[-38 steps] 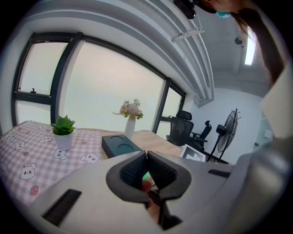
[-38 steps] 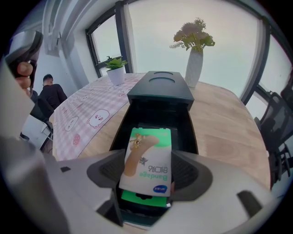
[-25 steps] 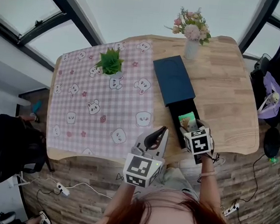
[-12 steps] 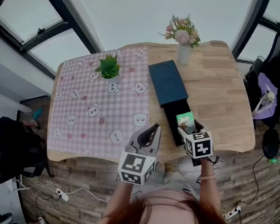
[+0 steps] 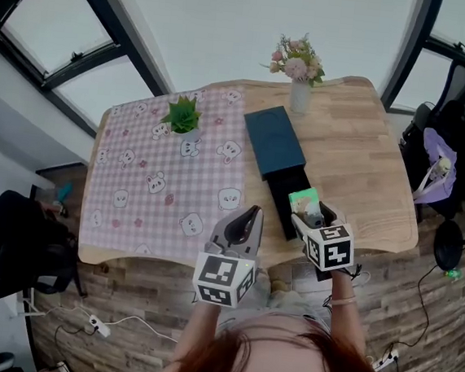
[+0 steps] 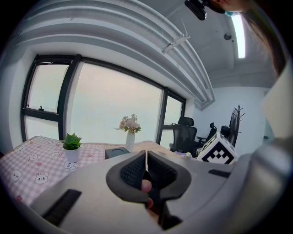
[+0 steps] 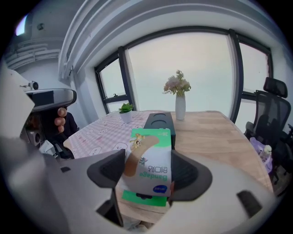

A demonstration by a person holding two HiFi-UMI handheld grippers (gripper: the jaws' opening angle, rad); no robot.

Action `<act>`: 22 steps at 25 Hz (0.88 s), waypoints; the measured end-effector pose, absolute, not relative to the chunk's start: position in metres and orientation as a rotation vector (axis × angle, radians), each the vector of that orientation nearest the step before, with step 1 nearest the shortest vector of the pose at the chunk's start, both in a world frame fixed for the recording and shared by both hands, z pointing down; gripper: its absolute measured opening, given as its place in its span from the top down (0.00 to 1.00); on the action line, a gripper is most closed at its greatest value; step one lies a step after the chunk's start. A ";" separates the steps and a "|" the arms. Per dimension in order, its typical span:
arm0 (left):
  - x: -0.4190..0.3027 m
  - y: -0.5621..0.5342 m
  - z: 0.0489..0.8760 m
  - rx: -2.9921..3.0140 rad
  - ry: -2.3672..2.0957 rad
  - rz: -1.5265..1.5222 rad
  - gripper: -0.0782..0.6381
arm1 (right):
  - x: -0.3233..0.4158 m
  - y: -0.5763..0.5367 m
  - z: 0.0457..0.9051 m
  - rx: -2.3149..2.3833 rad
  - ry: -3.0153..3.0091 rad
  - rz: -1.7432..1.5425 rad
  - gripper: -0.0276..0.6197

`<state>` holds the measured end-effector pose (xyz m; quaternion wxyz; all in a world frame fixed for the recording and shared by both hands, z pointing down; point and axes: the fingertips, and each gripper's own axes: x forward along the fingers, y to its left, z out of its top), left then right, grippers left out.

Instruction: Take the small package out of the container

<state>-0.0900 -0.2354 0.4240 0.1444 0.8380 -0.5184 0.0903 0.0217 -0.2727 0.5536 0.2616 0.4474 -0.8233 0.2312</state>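
**Q:** Tongs, nearest first?

**A:** Your left tongs (image 6: 145, 167) are closed on nothing, pads pressed together, and hang off the near desk edge. Your right tongs (image 7: 149, 172) clamp the small white-and-green cardboard bandage package (image 7: 151, 151) across its width, with the pads on its side edges and the printed face towards the camera.

**Q:** Where is the package?

**A:** It is raised in your right tongs over the near, open end of the long dark box-shaped container (image 5: 274, 140), which lies on the pale wooden desk (image 5: 358, 160). I judge it clear of the tray, but the head view does not settle that.

**Q:** Handling?

**A:** It is probably light, thin card. The walls would dent under a hard squeeze, and the glossy print may slip. Your grip sits low on the carton and it leans slightly, so a mid-height hold would steady it.

**Q:** Beyond?

**A:** A pink checked cloth (image 5: 159, 182) with a small potted plant (image 5: 183, 117), and a white vase of flowers (image 5: 297, 69) at the far edge, all well apart from the package.
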 end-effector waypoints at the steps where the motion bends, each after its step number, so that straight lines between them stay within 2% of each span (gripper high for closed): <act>1: -0.089 -0.233 0.422 2.417 -1.498 0.256 0.87 | 0.023 -0.271 0.549 1.215 -2.242 0.620 0.48; 22: -0.055 -0.186 0.389 2.433 -1.608 0.187 0.87 | 0.056 -0.232 0.465 1.282 -2.475 0.458 0.48</act>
